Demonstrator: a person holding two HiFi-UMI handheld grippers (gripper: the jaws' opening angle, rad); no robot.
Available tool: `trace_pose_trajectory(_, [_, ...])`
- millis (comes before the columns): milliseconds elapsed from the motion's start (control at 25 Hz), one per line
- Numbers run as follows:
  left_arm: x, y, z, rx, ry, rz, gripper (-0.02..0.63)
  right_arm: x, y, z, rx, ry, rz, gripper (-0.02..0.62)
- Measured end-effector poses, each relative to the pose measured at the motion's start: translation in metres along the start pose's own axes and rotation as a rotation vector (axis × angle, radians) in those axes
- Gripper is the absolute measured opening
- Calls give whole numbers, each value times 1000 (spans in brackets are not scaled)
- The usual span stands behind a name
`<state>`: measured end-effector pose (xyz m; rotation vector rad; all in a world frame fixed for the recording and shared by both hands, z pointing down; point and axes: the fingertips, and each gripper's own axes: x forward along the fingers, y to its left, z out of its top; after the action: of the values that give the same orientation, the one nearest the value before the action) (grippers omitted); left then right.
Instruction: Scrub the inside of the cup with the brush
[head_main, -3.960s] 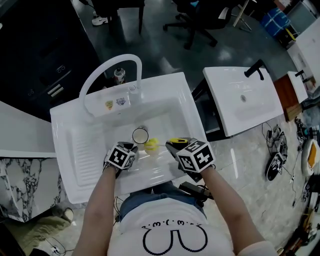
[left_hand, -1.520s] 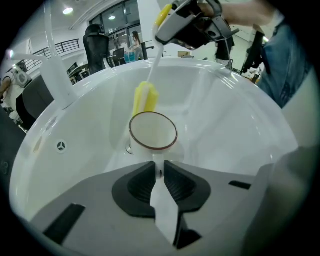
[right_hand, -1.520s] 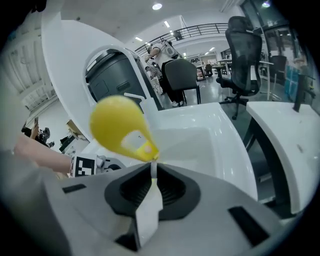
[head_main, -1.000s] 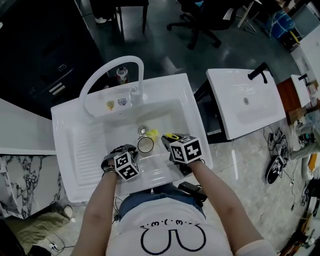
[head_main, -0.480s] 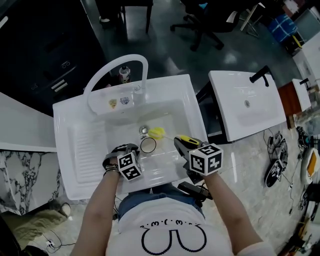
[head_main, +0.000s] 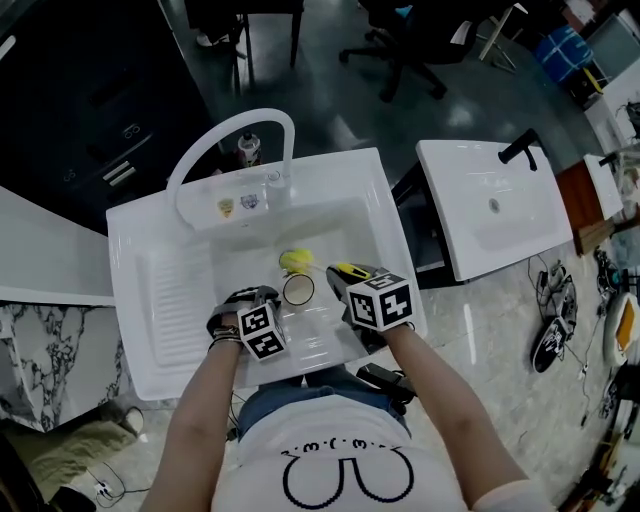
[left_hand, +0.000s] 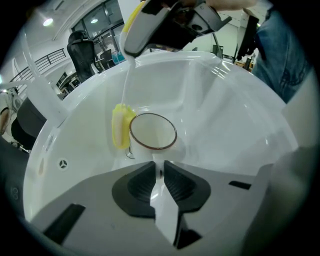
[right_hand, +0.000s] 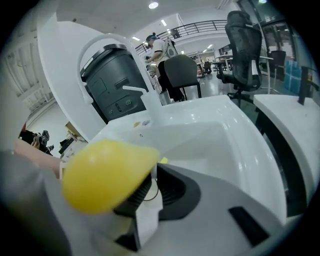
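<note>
Key relation: the brush head (left_hand: 121, 125) is just outside the cup (left_hand: 153, 131), beside its rim on the side toward the sink's (head_main: 340, 225) back edge; the open mouth faces up
Brush axis: slants from the right tongs (right_hand: 151, 175) away and down past the cup's rim toward the back edge
Holding side: the left tongs (left_hand: 160, 167) are nearly pressed together, pinching the cup's near side, seemingly its handle
Brush side: the right tongs clamp the yellow handle; they are the nearer to the brush head
Cup: upright, mid-basin

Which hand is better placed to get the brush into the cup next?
Right. The right gripper holds the brush, whose head sits just beside the cup; the left gripper steadies the cup.
</note>
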<state>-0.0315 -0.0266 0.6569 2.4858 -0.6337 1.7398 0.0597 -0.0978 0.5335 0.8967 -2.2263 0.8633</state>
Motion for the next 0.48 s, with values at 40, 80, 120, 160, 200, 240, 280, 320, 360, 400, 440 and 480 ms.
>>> trace_pose_trajectory(40, [0, 0, 1, 2, 1, 0, 64, 7, 0, 0, -4, 13, -4, 40])
trace_pose_trajectory(80, [0, 0, 1, 4, 2, 0, 64, 13, 1, -1, -7, 25, -8, 40])
trace_pose_trajectory(120, [0, 0, 1, 3, 3, 0, 64, 19, 1, -2, -7, 36, -11, 40])
trace_pose_trajectory(160, [0, 0, 1, 2, 4, 1, 64, 23, 1, -3, -2, 44, -12, 40])
trace_pose_trajectory(200, [0, 0, 1, 1, 5, 2, 64, 26, 1, -3, 7, 48, -13, 40])
trace_pose_trajectory(240, [0, 0, 1, 2, 5, 2, 64, 27, 1, -3, 20, 47, -12, 40])
trace_pose_trajectory(280, [0, 0, 1, 7, 6, 3, 64, 25, 0, -3, 34, 43, -10, 40])
trace_pose_trajectory(320, [0, -1, 1, 13, 7, 4, 64, 22, 1, -2, 47, 37, -7, 40])
trace_pose_trajectory(360, [0, 0, 1, 19, 8, 5, 64, 17, 1, -1, 59, 31, -5, 40])
trace_pose_trajectory(400, [0, 0, 1, 22, 9, 6, 64, 10, 2, 0, 69, 22, -2, 40])
trace_pose_trajectory(440, [0, 0, 1, 24, 10, 8, 64, 3, 3, 0, 81, 13, 0, 40])
trace_pose_trajectory(480, [0, 0, 1, 26, 10, 9, 64, -5, 4, 0, 94, 3, 2, 40])
